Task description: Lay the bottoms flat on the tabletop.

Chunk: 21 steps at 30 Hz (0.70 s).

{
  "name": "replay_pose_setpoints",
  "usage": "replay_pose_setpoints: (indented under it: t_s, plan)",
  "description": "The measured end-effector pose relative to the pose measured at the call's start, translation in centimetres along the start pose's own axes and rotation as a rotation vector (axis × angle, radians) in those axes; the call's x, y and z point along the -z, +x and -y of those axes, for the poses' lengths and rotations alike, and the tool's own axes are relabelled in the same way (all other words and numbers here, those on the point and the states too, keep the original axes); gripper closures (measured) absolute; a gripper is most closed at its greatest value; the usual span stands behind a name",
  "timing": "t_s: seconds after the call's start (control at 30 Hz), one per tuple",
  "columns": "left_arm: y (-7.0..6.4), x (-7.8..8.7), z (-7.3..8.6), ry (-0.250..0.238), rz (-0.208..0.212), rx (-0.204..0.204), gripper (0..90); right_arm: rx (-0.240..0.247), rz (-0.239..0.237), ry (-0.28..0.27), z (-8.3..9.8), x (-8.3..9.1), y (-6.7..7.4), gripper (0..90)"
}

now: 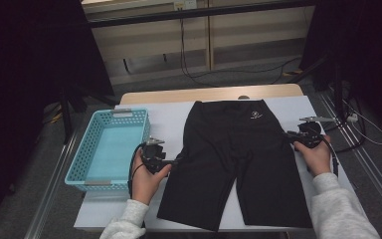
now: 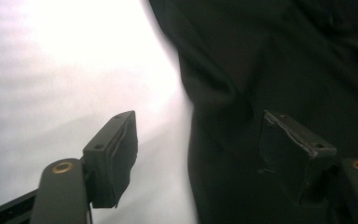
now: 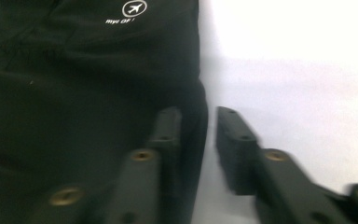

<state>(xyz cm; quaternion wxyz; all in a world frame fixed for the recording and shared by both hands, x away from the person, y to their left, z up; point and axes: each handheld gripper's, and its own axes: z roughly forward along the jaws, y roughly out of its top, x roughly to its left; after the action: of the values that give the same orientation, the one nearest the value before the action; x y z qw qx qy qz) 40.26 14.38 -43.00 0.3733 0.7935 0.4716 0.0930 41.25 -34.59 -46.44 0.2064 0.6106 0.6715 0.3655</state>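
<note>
With the black shorts (image 1: 238,159) flat mid-worktop, the left gripper (image 1: 175,162) straddles their left edge wide open and the right gripper (image 1: 289,135), narrowly parted, brackets the right edge, so both should pinch evenly.

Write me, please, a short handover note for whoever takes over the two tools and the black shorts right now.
Left tool: jaws wide open, straddling the left edge of the black shorts, pads not pressing.
Right tool: jaws a little apart at the shorts' right edge, with the hem between them but no visible clamp.
Shorts lie flat and unfolded on the white sheet, waistband at the far side. The blue basket sits to the left.
Done: shorts spread out. Left: probably grip both edges, fold, then perhaps move them to the basket.
</note>
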Motion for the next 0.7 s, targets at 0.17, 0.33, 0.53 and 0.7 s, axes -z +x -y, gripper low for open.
replay_pose_setpoints:
  t_s: [0.17,0.33,0.53,0.7]
  plan:
    - [0.4,-1.1,-0.5,0.016,0.017,0.009,32.3,0.015,0.001,0.029,1.2,2.0,0.4,54.7]
    - [0.5,-1.4,-0.6,0.019,0.023,0.002,31.4,0.037,-0.015,0.048,3.2,4.7,1.1,53.7]
    - [0.2,-1.2,-0.7,0.011,0.021,-0.012,31.1,0.072,-0.053,0.088,5.6,7.2,3.0,66.8]
    - [0.5,-1.3,-0.6,0.014,0.014,-0.001,33.2,0.1,-0.083,0.112,7.0,8.7,3.9,89.4]
